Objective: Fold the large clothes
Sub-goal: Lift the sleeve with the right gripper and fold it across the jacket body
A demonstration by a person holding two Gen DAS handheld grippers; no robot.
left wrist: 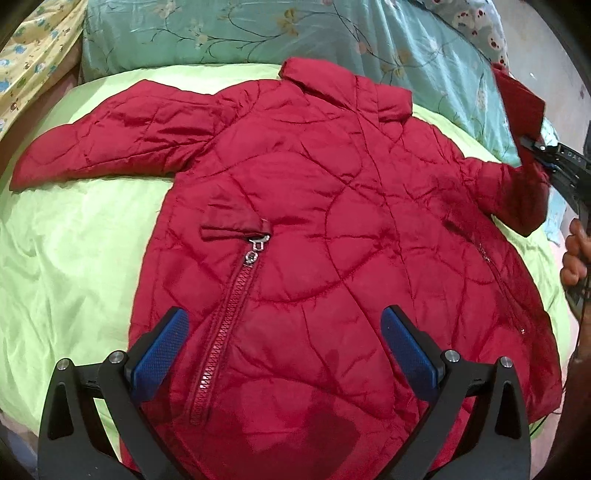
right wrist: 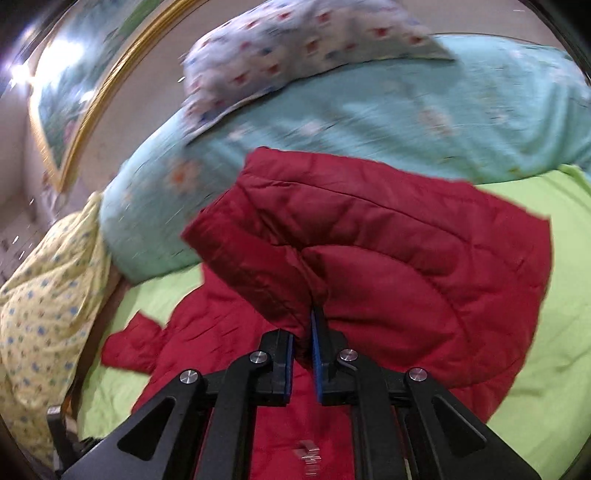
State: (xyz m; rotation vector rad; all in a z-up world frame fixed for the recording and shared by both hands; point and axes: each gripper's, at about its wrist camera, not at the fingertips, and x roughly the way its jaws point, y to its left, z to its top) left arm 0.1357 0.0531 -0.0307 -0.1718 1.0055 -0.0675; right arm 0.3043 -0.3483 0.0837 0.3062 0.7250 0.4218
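Note:
A red quilted jacket (left wrist: 314,229) lies spread on a lime-green bedsheet (left wrist: 74,258), collar away from me, with a zipped chest pocket and one sleeve (left wrist: 110,144) stretched out to the left. My left gripper (left wrist: 284,347) hovers open over the jacket's lower part, its blue pads wide apart with nothing between them. My right gripper (right wrist: 303,332) is shut on the jacket's other sleeve (right wrist: 388,258) and holds it lifted off the bed. In the left wrist view that raised sleeve (left wrist: 524,110) and the right gripper (left wrist: 532,144) show at the right edge.
A teal floral pillow (left wrist: 258,33) lies beyond the collar, with a white patterned pillow (right wrist: 295,44) on it. Yellow printed cloth (right wrist: 40,314) hangs at the bed's left side. A hand (left wrist: 574,254) shows at the right edge. A gold-framed picture (right wrist: 85,92) hangs on the wall.

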